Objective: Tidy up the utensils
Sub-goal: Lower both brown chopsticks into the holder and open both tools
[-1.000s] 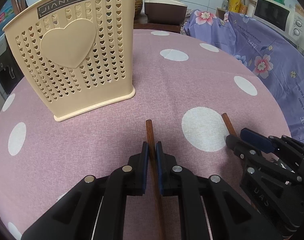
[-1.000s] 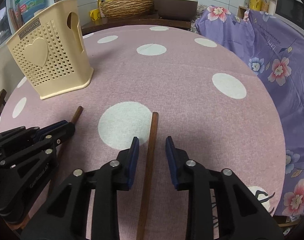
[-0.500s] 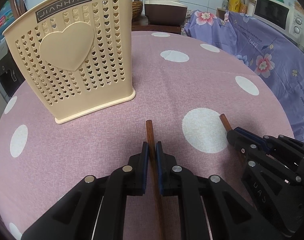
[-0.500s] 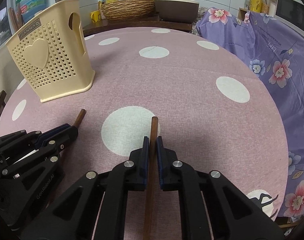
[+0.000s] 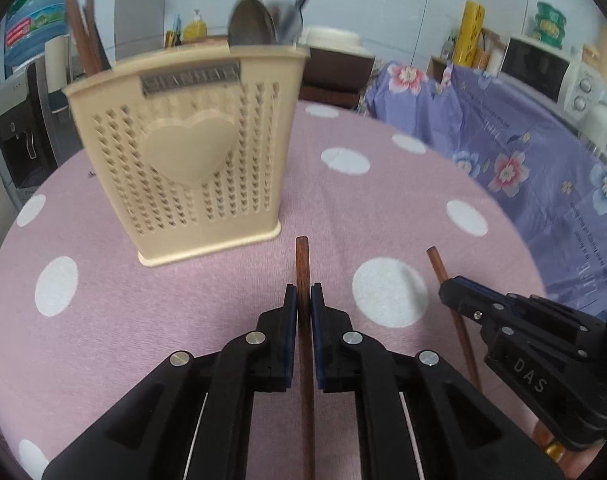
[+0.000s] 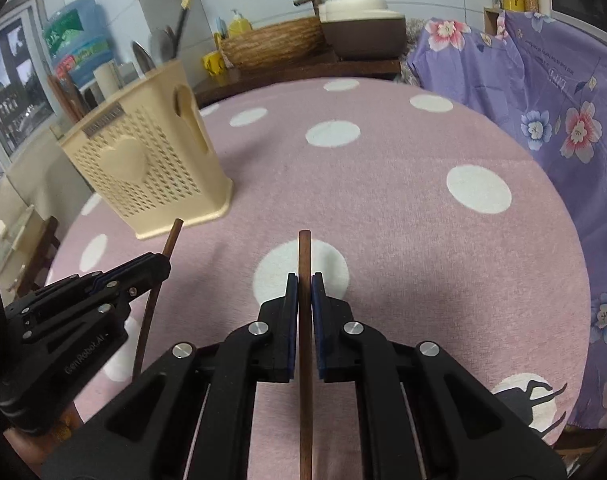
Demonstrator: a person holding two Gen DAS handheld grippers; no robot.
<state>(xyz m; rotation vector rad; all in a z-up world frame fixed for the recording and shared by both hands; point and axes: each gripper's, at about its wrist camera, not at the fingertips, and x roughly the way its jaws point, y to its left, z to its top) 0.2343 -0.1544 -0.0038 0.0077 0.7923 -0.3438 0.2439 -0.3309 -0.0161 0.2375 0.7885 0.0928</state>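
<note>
Your left gripper (image 5: 303,304) and right gripper (image 6: 304,290), frame centre, each clamp one chopstick (image 5: 302,264) (image 6: 304,256) near its end; holder (image 5: 191,152) upper left: long sticks may pivot, miss the rim.

We see the utensil holder (image 5: 191,168) standing on the tabletop (image 5: 383,208), ahead and left of both chopsticks. The left chopstick (image 5: 302,264) lies between the left gripper's fingers (image 5: 290,312); the right chopstick (image 6: 304,256) sits to its right, between the right gripper's fingers (image 6: 317,300).
</note>
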